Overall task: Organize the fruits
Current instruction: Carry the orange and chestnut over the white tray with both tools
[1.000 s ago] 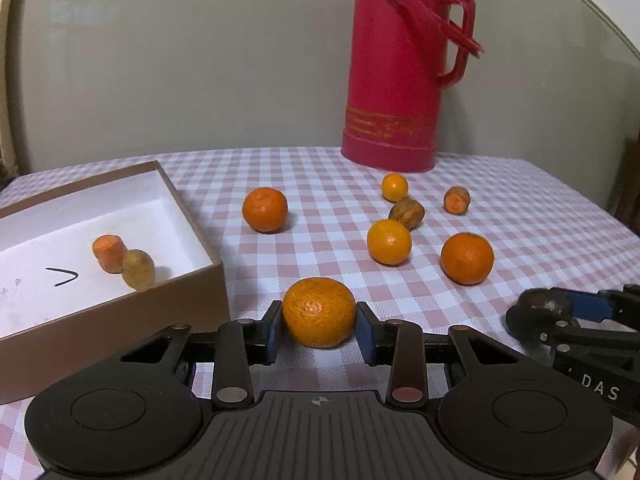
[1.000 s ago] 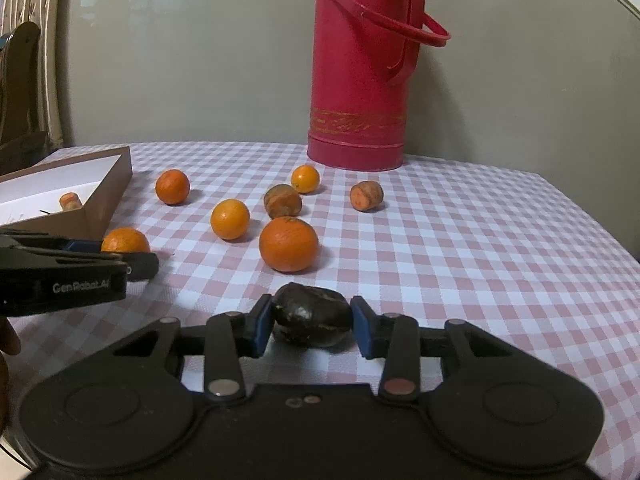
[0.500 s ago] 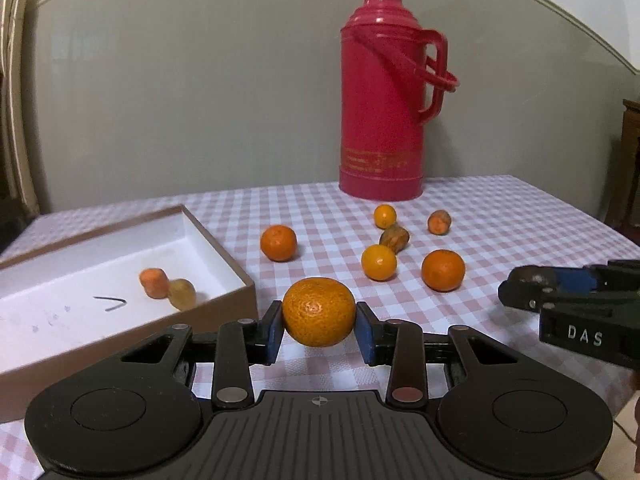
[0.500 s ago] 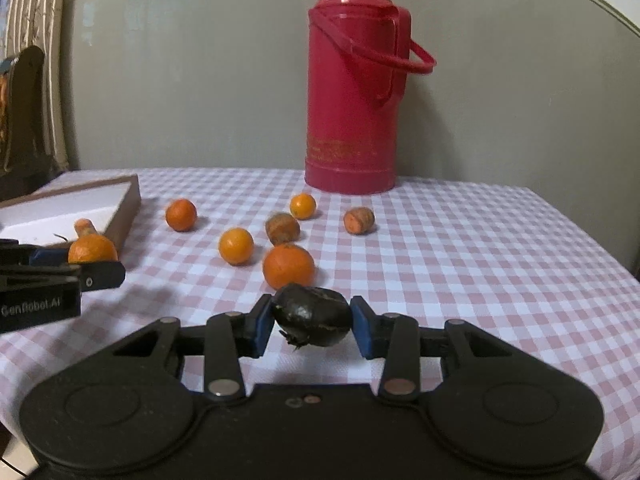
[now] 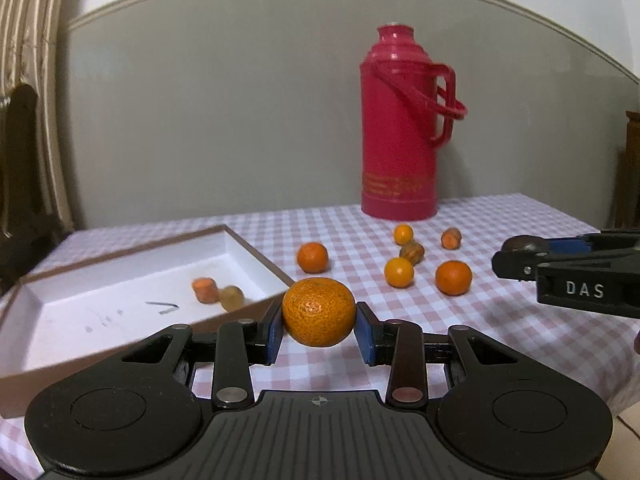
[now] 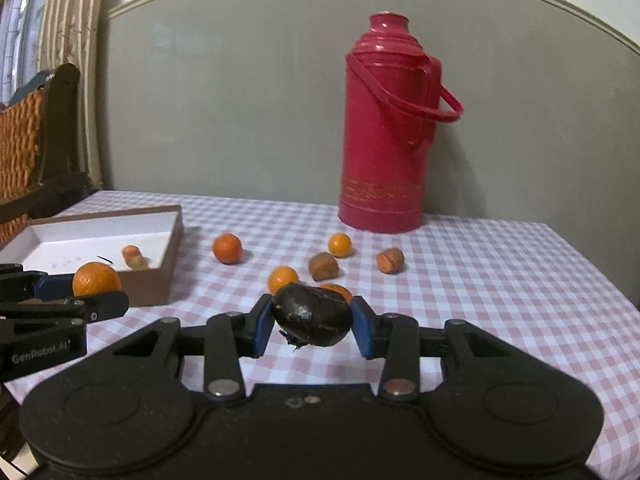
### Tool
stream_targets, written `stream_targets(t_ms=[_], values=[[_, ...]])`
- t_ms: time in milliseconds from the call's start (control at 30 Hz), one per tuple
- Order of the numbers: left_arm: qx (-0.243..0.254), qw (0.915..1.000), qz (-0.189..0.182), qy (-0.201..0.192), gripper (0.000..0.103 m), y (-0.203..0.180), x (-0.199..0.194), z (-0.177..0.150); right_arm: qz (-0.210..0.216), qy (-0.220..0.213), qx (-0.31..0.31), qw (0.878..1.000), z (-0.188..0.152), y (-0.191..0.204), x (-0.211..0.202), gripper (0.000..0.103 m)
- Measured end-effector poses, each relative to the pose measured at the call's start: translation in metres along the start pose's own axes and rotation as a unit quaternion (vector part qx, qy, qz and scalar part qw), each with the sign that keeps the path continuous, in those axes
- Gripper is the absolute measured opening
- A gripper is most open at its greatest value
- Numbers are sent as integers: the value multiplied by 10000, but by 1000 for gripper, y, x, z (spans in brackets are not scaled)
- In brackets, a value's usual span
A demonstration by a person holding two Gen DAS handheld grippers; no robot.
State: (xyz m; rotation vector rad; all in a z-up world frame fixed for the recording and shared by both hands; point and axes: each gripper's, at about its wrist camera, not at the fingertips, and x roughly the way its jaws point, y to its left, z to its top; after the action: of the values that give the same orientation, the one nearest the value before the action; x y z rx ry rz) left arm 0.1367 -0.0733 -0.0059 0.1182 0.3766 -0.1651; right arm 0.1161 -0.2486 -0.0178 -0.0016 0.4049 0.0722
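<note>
My left gripper (image 5: 319,330) is shut on an orange mandarin (image 5: 319,311), held above the table by the near right corner of the brown box (image 5: 132,344). The white-lined box holds two small fruits (image 5: 218,293). My right gripper (image 6: 312,326) is shut on a dark, blackish fruit (image 6: 312,314), lifted above the table. Several mandarins (image 5: 453,277) and brownish fruits (image 5: 412,251) lie loose on the checked cloth. In the right wrist view the left gripper (image 6: 96,302) with its mandarin (image 6: 95,279) shows at the left, next to the box (image 6: 150,288).
A tall red thermos (image 5: 402,128) stands at the back of the table (image 6: 500,280). A dark chair with a wicker back (image 6: 28,148) is at the far left. The table's right edge (image 5: 600,224) drops off close by.
Both grippers have risen from the table with their fruit. The left one has moved up and back, so more of the box shows below it.
</note>
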Motion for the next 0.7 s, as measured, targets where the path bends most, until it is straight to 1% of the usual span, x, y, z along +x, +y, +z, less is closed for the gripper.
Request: stream_targets(t_ms=[233,467,700], values=[[-90,9993,323,-179,38,24,-15,1,357,-188,-74,9992,12,25,-2,32],[-234,9977,601,-199,38,52,-31,-5,698,-276,-290,9968,19,60,0,32],[-394,9953,849,-228,38,78,-38,-8,999,-310,-398,9937,26,91,3,32]])
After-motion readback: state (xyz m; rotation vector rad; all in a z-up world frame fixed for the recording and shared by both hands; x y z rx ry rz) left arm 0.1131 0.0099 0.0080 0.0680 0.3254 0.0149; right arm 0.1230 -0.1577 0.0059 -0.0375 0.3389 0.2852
